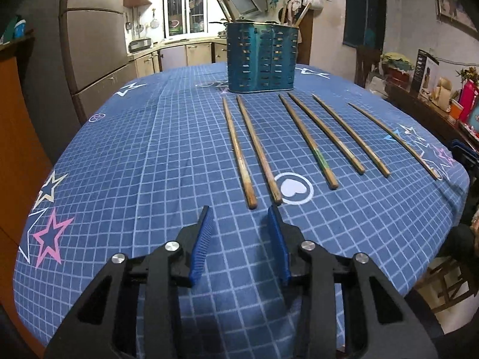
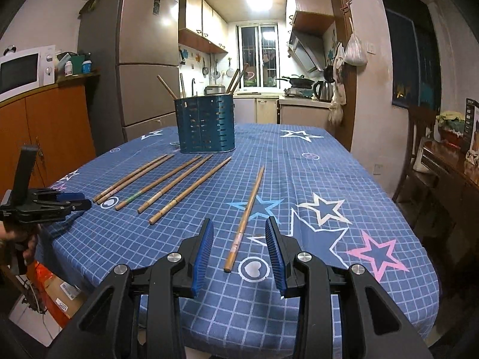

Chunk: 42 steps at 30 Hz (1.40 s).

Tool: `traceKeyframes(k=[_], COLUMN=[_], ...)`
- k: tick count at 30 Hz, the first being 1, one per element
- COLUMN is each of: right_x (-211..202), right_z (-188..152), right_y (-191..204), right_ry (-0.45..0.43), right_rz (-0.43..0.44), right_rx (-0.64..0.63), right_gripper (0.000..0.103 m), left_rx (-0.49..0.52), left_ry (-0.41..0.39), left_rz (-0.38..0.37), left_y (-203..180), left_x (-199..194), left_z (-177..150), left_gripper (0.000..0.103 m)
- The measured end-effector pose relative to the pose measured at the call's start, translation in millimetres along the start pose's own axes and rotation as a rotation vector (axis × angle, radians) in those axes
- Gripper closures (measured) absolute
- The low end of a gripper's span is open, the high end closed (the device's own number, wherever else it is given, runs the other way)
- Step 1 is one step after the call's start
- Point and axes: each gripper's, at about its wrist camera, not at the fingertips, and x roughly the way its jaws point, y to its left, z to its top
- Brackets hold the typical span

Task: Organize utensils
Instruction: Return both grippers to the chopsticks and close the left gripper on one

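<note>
Several wooden chopsticks lie side by side on the blue checked tablecloth (image 1: 149, 155). A blue perforated metal utensil holder (image 1: 263, 57) stands upright behind them, with a few sticks in it; it also shows in the right wrist view (image 2: 206, 124). My left gripper (image 1: 241, 211) is open and empty, just short of the near ends of the two leftmost chopsticks (image 1: 239, 152). My right gripper (image 2: 239, 224) is open, its fingers on either side of the near end of the rightmost chopstick (image 2: 246, 217), above it. The left gripper also shows at the left edge of the right wrist view (image 2: 77, 202).
The table edge curves close below both grippers. A fridge (image 2: 143, 59) and an orange cabinet (image 2: 45, 128) with a microwave stand to the left. A dark sideboard (image 2: 449, 173) and chair stand to the right. The kitchen counter lies beyond the table.
</note>
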Motion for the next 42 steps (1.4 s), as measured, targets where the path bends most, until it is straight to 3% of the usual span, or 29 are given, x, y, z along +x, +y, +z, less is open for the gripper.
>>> traceKeyframes(k=[7,10,12,21,30,42], right_x=[-1.9,0.6,1.3,14.8,33.1,36.8], right_z=[2.7,2.9,1.5,-20.3,-30.8,-34.9], right_y=[-1.8,-2.1,-1.9,0.3,4.2,15.3], right_ry=[-0.020,-0.016,-0.014,0.060,0.124,0.078], right_rz=[0.003,0.002,0.002,0.007,0.006,-0.054], right_rx=[0.000,0.004,0.004,0.027,0.059,0.031], right_gripper=[0.066,0.066,0.066,0.066,0.079,0.083], left_rx=[0.011,0.008,0.007,0.017,0.027,0.037], left_ry=[0.003,-0.001,0.000,0.005,0.007,0.007], left_rz=[0.015,0.022,0.023,0.039,0.046,0.055], left_y=[-7.2,-8.7,-9.9,-14.5,-17.3,-20.9], left_x=[8.4,13.9,15.9,17.4,18.3,19.6], left_z=[8.4,13.1,15.9,18.1,19.3,18.4], left_gripper=[0.072,0.078,0.088,0.090,0.091,0.092])
